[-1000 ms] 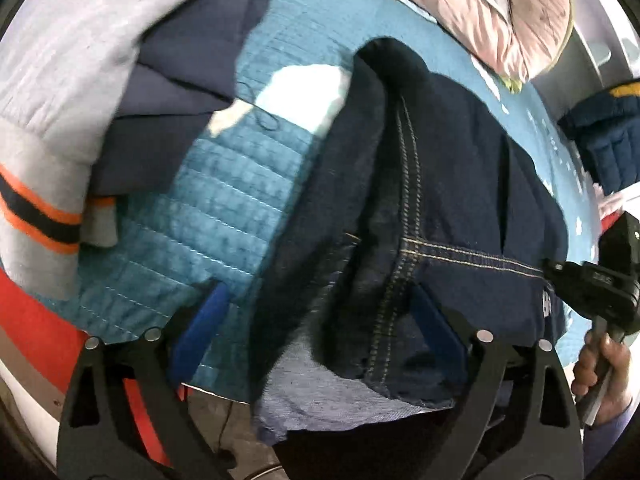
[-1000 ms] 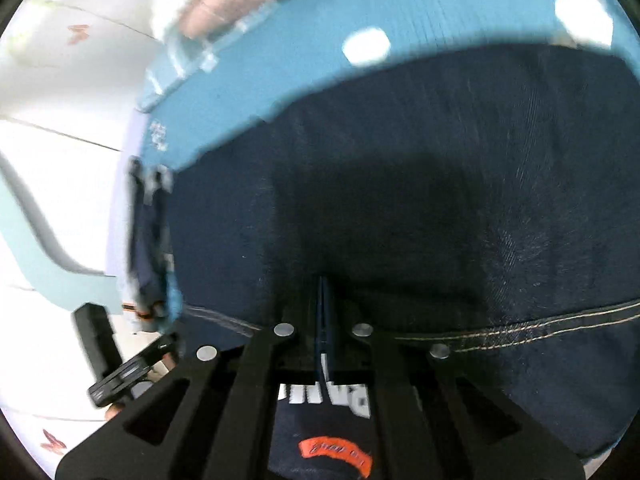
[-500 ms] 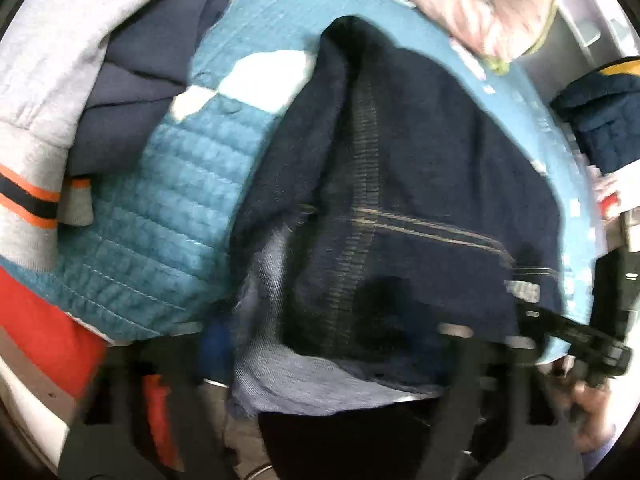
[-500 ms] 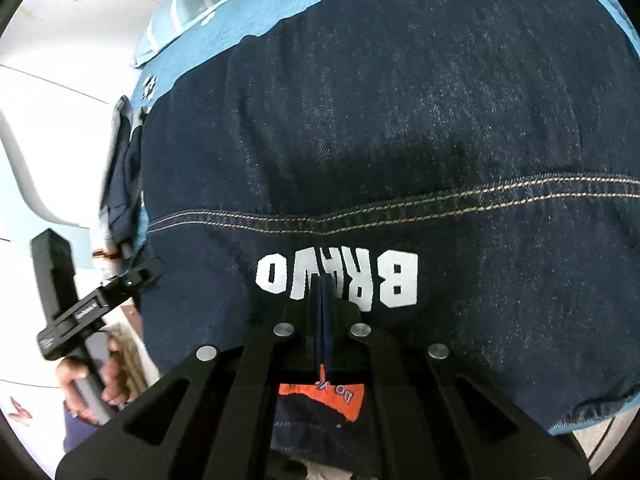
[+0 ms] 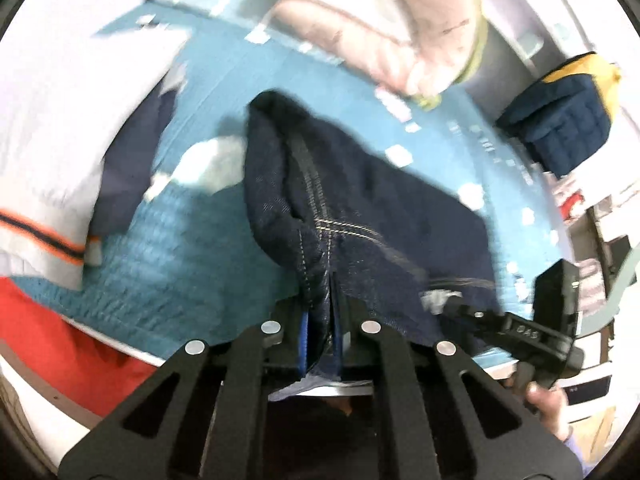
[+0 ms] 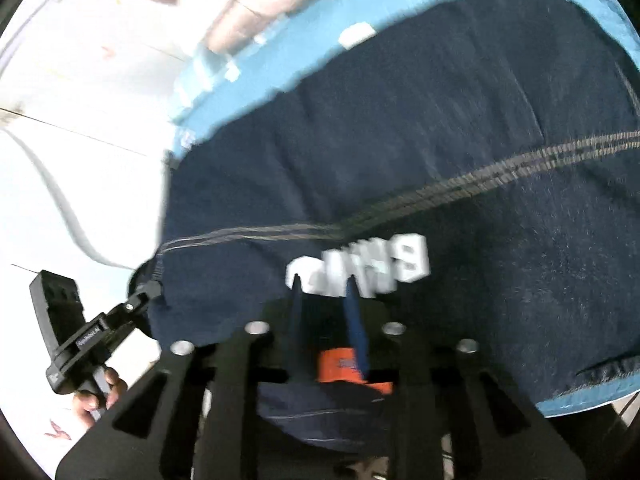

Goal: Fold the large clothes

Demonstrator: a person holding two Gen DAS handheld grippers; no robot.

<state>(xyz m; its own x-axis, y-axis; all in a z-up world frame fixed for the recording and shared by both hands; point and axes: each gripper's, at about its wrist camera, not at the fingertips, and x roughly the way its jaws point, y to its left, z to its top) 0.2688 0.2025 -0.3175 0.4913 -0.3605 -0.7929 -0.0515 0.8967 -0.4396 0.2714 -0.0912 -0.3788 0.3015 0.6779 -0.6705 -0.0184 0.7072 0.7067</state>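
Observation:
Dark blue jeans lie bunched on a blue quilted bedcover. My left gripper is shut on a seamed edge of the denim and holds it lifted off the cover. In the right wrist view the jeans fill the frame, showing a white lettered patch and an orange label. My right gripper is opening over that patch; its blue pads stand apart and press on nothing. From the left wrist view, a hand holds the right gripper at the jeans' right edge.
A grey sweatshirt with orange and navy stripes lies on the left of the bed over a navy garment. A pink quilt sits at the back. A navy and yellow padded item is far right. Red fabric hangs at the bed's near edge.
My left gripper closed on the jeans' edge and rose with it. My right gripper, shut a second ago, has parted its jaws and drawn back, and the lettered patch came into view.

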